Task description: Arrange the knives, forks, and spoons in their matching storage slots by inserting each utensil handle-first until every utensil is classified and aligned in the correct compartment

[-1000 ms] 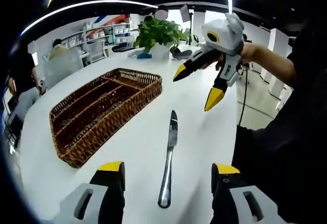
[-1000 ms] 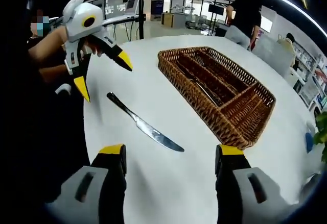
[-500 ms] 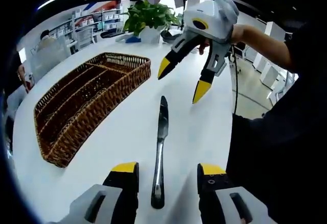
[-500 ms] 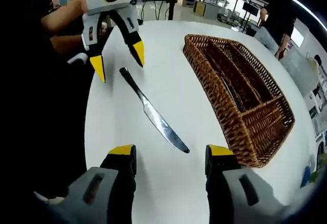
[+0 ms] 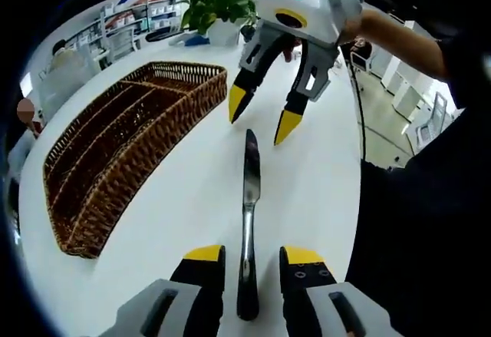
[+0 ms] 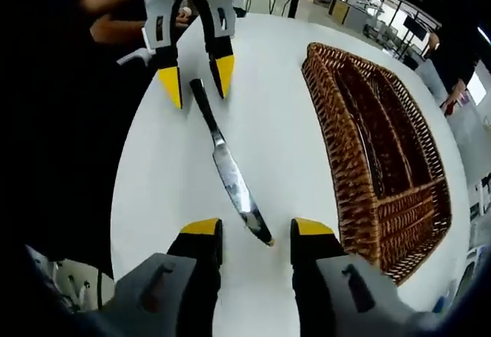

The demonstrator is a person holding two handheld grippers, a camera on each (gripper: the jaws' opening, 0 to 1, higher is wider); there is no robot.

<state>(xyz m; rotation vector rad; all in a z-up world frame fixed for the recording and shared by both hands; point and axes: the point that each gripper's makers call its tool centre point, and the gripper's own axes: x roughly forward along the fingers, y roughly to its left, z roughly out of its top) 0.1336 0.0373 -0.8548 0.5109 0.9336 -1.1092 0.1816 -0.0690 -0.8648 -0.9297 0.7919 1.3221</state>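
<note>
A silver table knife (image 5: pixel 248 199) lies on the white round table (image 5: pixel 184 199), to the right of a brown wicker cutlery basket (image 5: pixel 115 141) with long slots. My left gripper (image 5: pixel 253 256) is open, its jaws straddling the knife's handle end without touching it. My right gripper (image 5: pixel 261 114) hovers open just past the blade tip. In the right gripper view the knife (image 6: pixel 226 168) runs from my right gripper (image 6: pixel 255 229), whose jaws flank the blade tip, up to the left gripper (image 6: pixel 197 78) around the handle. The basket (image 6: pixel 383 145) is on the right there.
A potted plant (image 5: pixel 219 3) stands at the table's far side. The table edge (image 5: pixel 354 160) drops off close to the knife, beside the person's dark clothing. A cable (image 5: pixel 359 114) hangs from the right gripper. Shelves and seated people are in the background.
Both grippers have closed in on the knife from opposite ends. The left jaws have narrowed around the handle, and the right jaws have narrowed near the blade tip. The knife lies where it was.
</note>
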